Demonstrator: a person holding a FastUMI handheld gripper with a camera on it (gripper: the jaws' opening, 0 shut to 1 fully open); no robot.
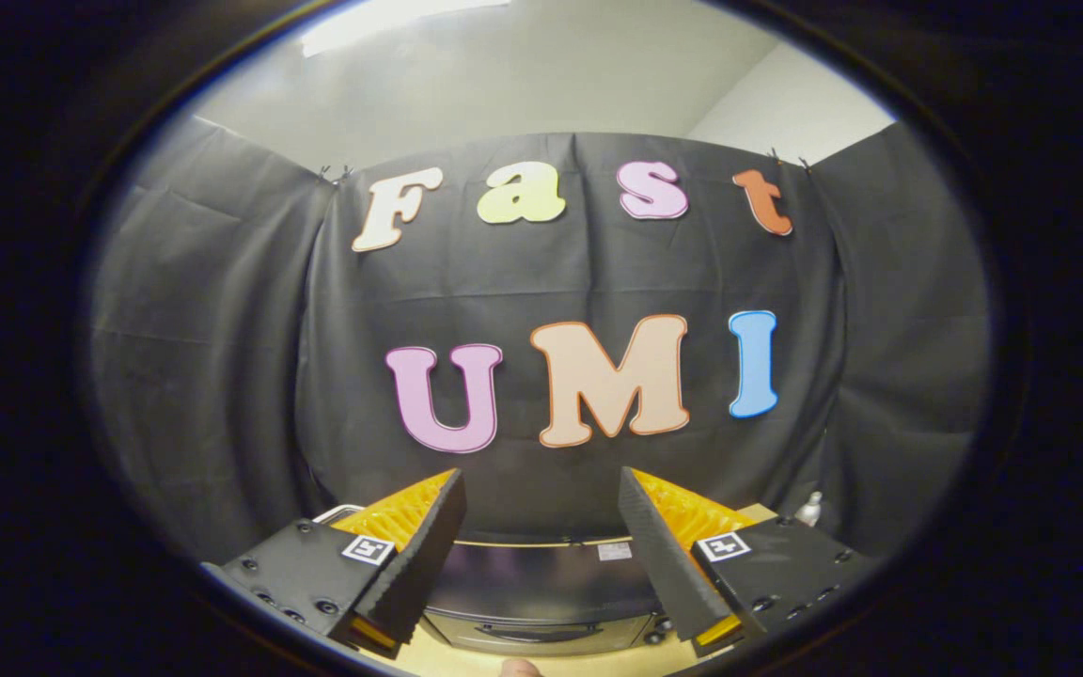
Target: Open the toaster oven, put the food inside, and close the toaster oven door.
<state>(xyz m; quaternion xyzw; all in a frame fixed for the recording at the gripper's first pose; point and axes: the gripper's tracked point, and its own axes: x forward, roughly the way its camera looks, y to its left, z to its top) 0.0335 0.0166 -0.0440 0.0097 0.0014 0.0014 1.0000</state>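
The toaster oven [541, 588] is a dark box low down, seen from above and in front, between and below my fingers. Its door with a long handle [537, 632] faces me and looks shut. My gripper [541, 489] is held high above the oven, open, with a wide gap and nothing between the fingers. A small pale rounded thing [518, 668] shows on the table just in front of the oven; I cannot tell what it is.
A light wooden table [438, 658] carries the oven. A small white bottle-like object [810, 509] stands behind the oven to the right. A pale rim [339, 512] peeks out behind the left finger. Black cloth walls close the booth on three sides.
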